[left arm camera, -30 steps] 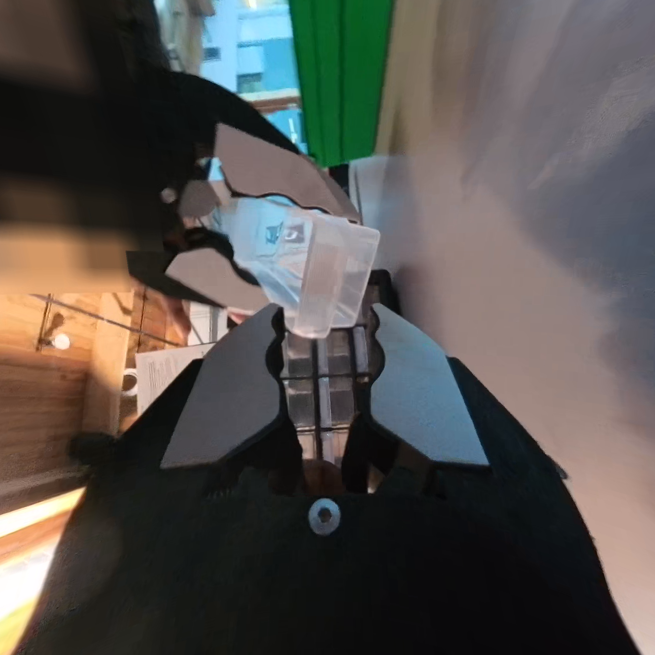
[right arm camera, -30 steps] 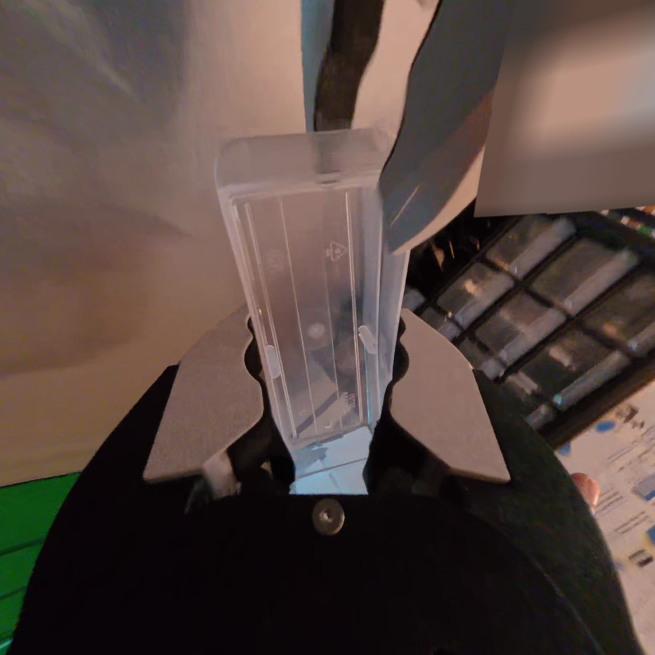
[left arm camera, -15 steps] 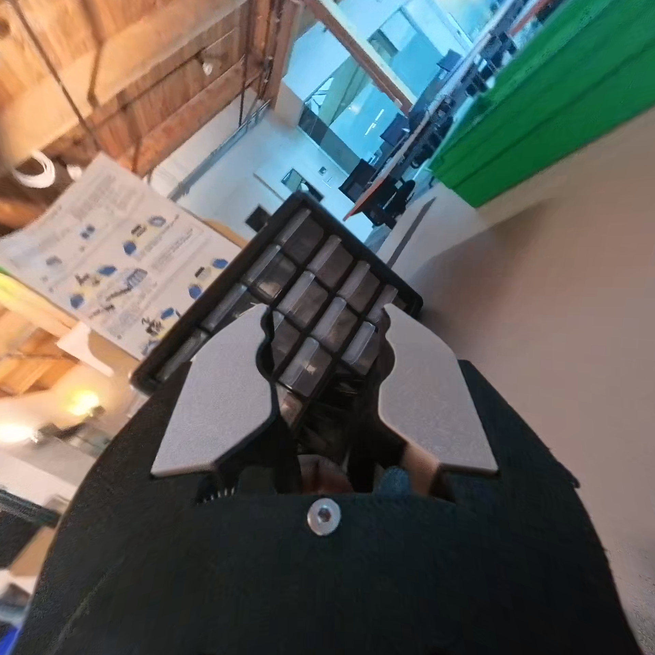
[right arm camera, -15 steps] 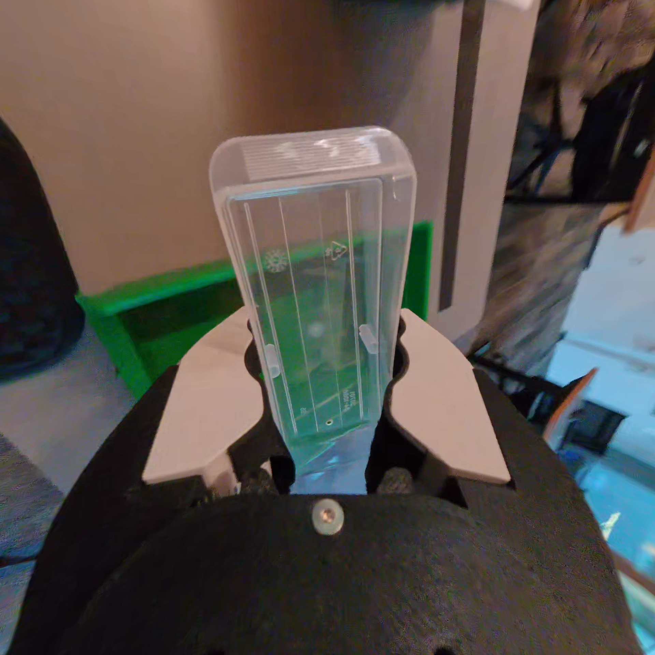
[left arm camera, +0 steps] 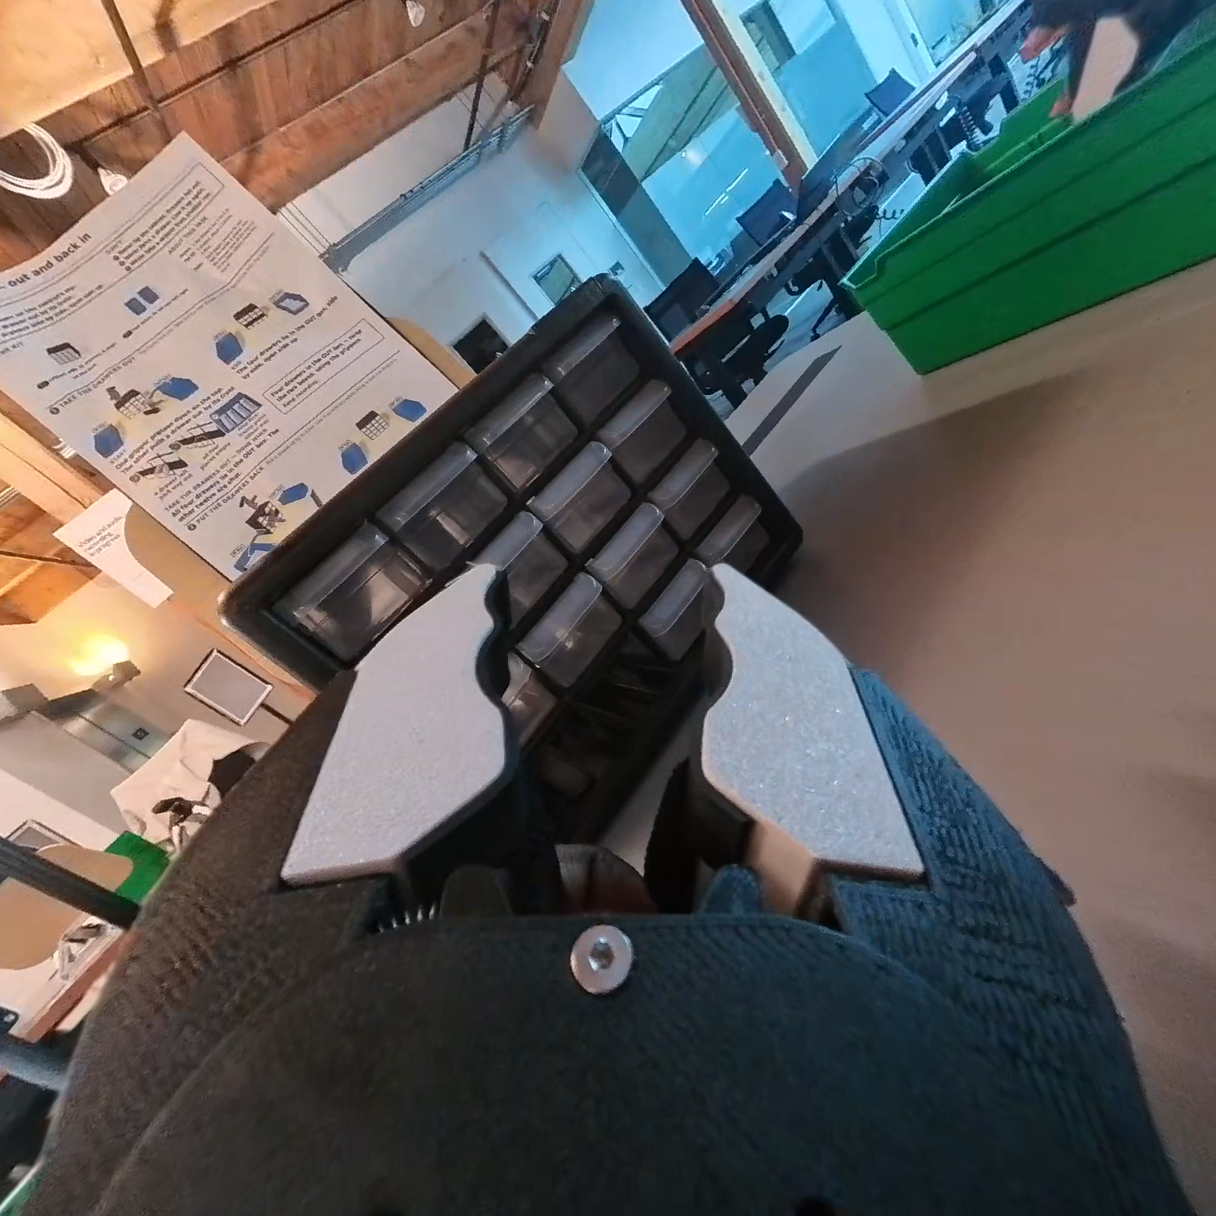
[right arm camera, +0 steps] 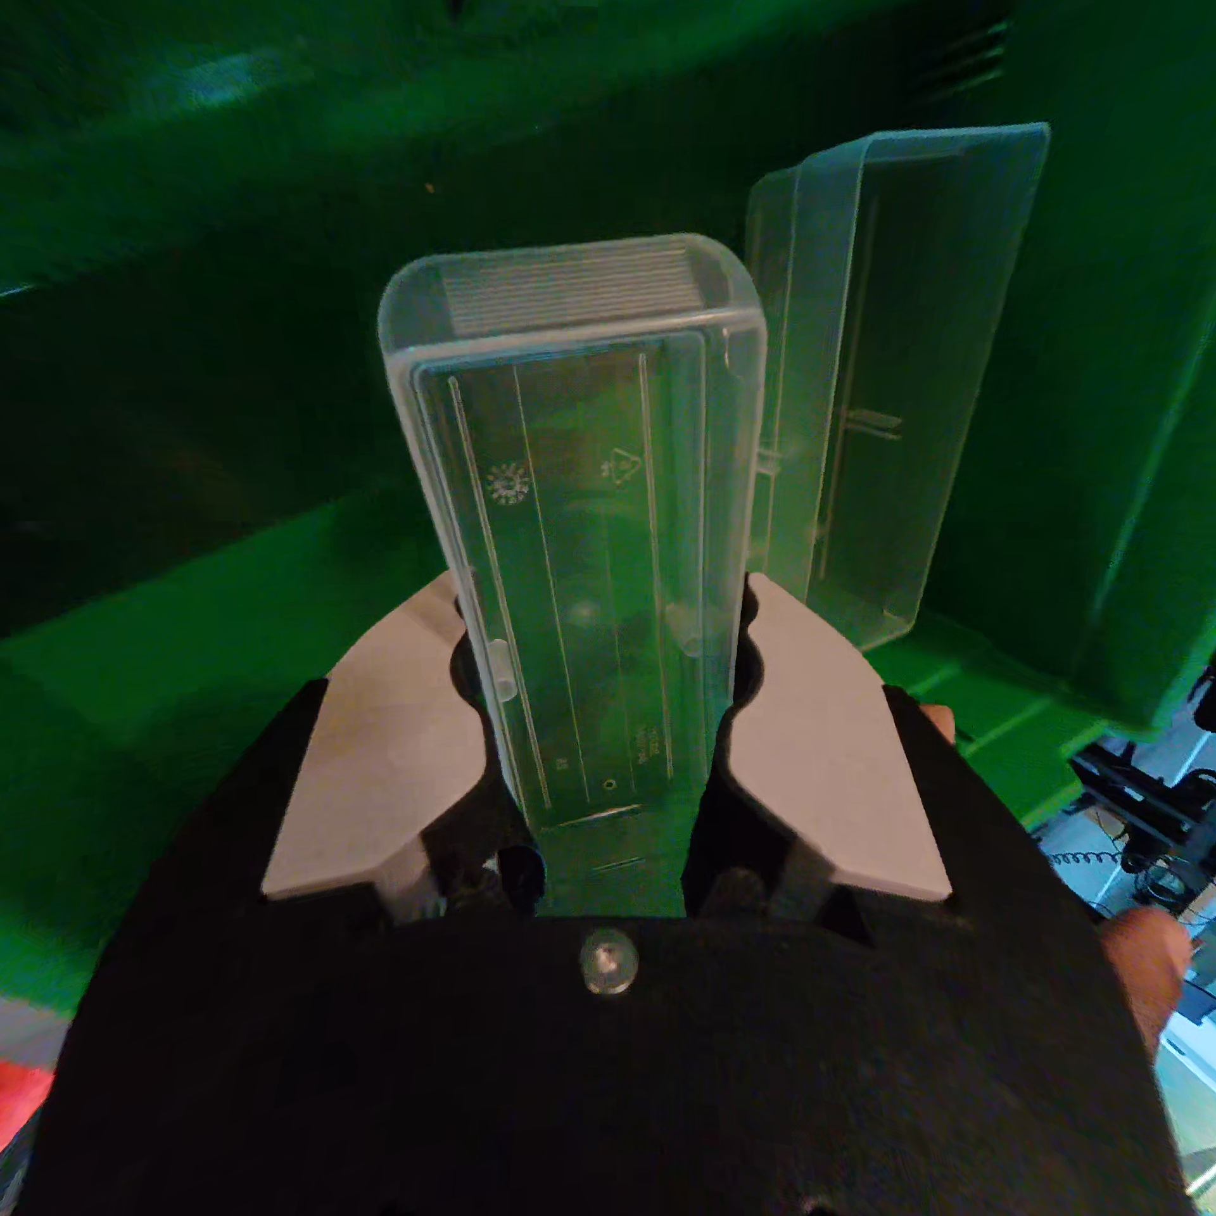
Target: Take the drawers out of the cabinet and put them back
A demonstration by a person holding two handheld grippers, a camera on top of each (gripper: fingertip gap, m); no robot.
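Your left tongs (left arm camera: 602,632) hold nothing, their jaws apart, pointed at the black cabinet (left arm camera: 776,520) on the table (left arm camera: 987,592); most drawers sit in their slots, and at least one slot low down looks empty, though the tongs hide part of the grid, so no sure count. Your right tongs (right arm camera: 605,648) are clamped on one clear drawer (right arm camera: 579,526) inside the green bin (right arm camera: 197,625), beside a second drawer (right arm camera: 888,395) already there. So I judge removal under way: two out, returning untouched.
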